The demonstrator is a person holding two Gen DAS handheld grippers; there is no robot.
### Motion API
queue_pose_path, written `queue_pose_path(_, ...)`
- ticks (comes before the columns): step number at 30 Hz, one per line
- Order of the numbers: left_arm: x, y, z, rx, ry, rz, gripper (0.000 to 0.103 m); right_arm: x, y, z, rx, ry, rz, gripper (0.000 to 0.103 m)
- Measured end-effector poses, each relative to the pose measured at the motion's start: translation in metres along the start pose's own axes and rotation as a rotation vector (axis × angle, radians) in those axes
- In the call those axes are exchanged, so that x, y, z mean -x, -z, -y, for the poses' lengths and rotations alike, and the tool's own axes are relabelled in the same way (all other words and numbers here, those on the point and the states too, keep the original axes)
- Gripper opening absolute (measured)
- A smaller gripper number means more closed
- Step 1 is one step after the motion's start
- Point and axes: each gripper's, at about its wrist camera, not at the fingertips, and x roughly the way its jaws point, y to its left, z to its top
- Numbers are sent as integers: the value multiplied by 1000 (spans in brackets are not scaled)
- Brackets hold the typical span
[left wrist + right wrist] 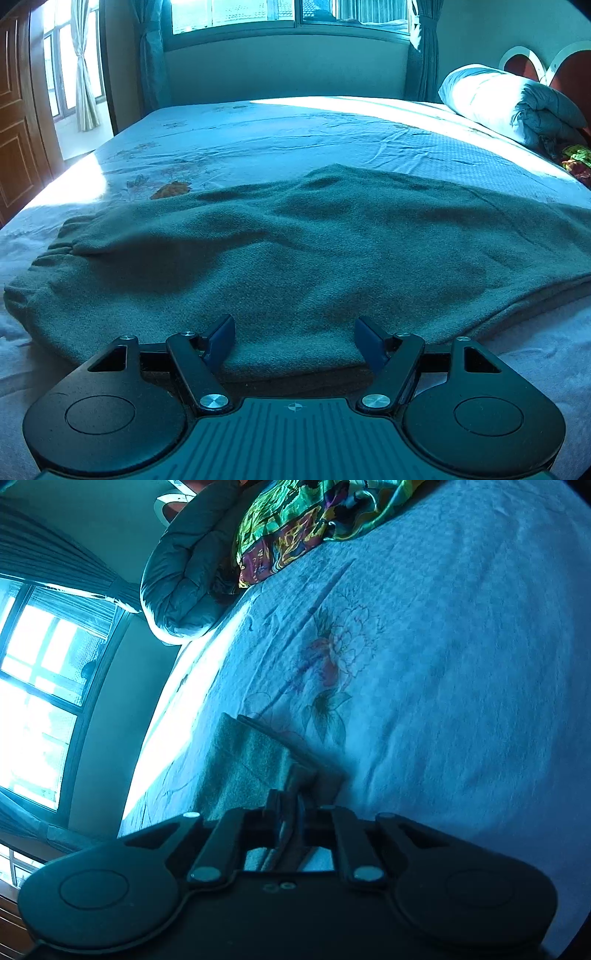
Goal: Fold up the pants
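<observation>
Grey-green fleece pants [295,251] lie spread across the bed, elastic waistband at the left. My left gripper [294,334] is open, its blue fingertips [221,336] resting at the near edge of the pants, holding nothing. In the right wrist view, rolled sideways, my right gripper [290,805] is shut on the leg-end hem of the pants [255,760], which is pinched between the fingers just above the sheet.
The bed has a light floral sheet [258,133]. A rolled duvet [509,103] and a colourful satin cloth [314,517] lie at the headboard end. Windows with curtains [288,14] stand behind, a wooden door [18,122] at left.
</observation>
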Motion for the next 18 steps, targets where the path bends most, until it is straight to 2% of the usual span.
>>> queue_pose_path(2,0,-1,-3,-5,5,-6,72,16,2,-13,62,-40,54,0)
queue_pose_path(3,-1,-1,-4,-7,5,-7,73,15,2,-11,80,-19,54,0)
queue_pose_path(5,-2,0,-5,-2,5,-7,75,-1,-2,16,-2,58,-6,0)
queue_pose_path(6,-2,1,-5,-4,6,-7,76,-3,-3,28,-45,32,-10,0)
queue_pose_path(8,-2,0,-6,-12,5,-9,76,-1,-1,26,-39,16,-6,0)
queue_pose_path(13,7,-5,-3,11,-3,3,77,12,5,20,-22,26,-11,15)
queue_pose_path(14,10,-8,3,22,0,19,77,7,6,22,-28,24,-30,20)
queue_pose_path(16,12,-15,28,-2,38,49,77,7,10,21,-14,39,-5,15)
queue_pose_path(18,9,-24,60,-35,63,74,77,16,18,9,45,44,41,15)
